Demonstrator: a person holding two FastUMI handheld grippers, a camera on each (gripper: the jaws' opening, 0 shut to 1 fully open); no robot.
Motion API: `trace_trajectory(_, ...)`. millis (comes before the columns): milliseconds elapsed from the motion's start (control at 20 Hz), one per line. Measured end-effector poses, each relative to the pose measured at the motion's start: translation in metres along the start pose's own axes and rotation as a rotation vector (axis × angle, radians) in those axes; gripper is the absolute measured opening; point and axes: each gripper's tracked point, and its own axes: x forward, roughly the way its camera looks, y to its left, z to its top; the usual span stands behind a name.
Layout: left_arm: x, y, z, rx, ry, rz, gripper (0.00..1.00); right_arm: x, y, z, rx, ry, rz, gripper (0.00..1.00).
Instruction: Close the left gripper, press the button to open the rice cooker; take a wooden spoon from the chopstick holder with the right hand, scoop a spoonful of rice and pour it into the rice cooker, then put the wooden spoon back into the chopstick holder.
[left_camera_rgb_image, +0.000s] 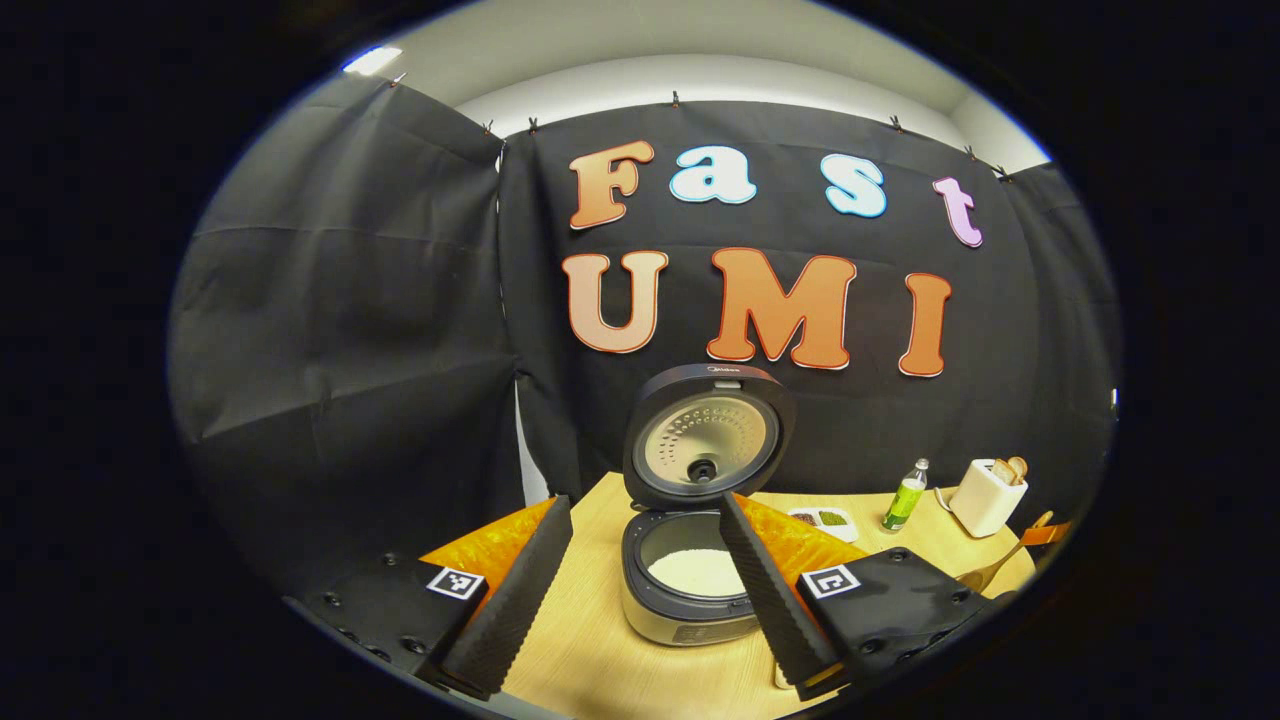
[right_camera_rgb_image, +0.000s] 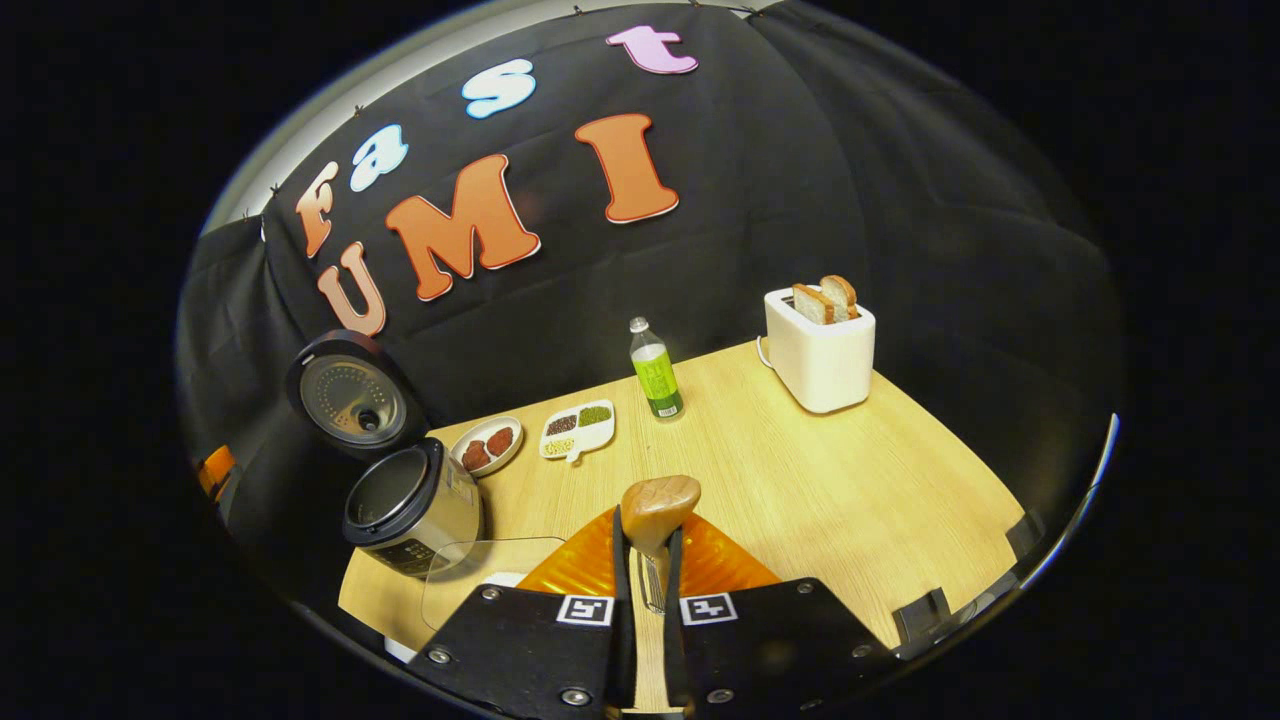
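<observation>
The rice cooker (left_camera_rgb_image: 690, 600) stands open on the wooden table, its lid (left_camera_rgb_image: 710, 435) upright and white rice (left_camera_rgb_image: 698, 572) in its pot. My left gripper (left_camera_rgb_image: 640, 500) hangs open in front of it, fingers wide apart with nothing between them. In the right gripper view the cooker (right_camera_rgb_image: 412, 510) sits at the left with its lid (right_camera_rgb_image: 350, 395) raised. My right gripper (right_camera_rgb_image: 647, 520) is shut on the wooden spoon (right_camera_rgb_image: 660, 503), whose bowl sticks out past the fingertips over the table. The spoon (left_camera_rgb_image: 985, 575) also appears at the far right of the left gripper view.
A white toaster (right_camera_rgb_image: 820, 350) with two bread slices stands at the back right. A green bottle (right_camera_rgb_image: 655, 375), a divided dish (right_camera_rgb_image: 578, 428) and a small plate (right_camera_rgb_image: 487, 445) sit along the back. A clear container (right_camera_rgb_image: 480, 585) lies near the front edge beside the cooker.
</observation>
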Motion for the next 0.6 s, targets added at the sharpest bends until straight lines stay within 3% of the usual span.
trace_trajectory(400, -0.004, 0.011, 0.002, 0.033, -0.008, 0.041, 0.98, 0.032, -0.003, -0.031, 0.064, 0.086, 0.031, 0.10)
trace_trajectory(600, -0.003, 0.007, 0.001, 0.025, -0.001, 0.037, 1.00, 0.033, -0.014, -0.029, 0.108, 0.094, 0.028, 0.19)
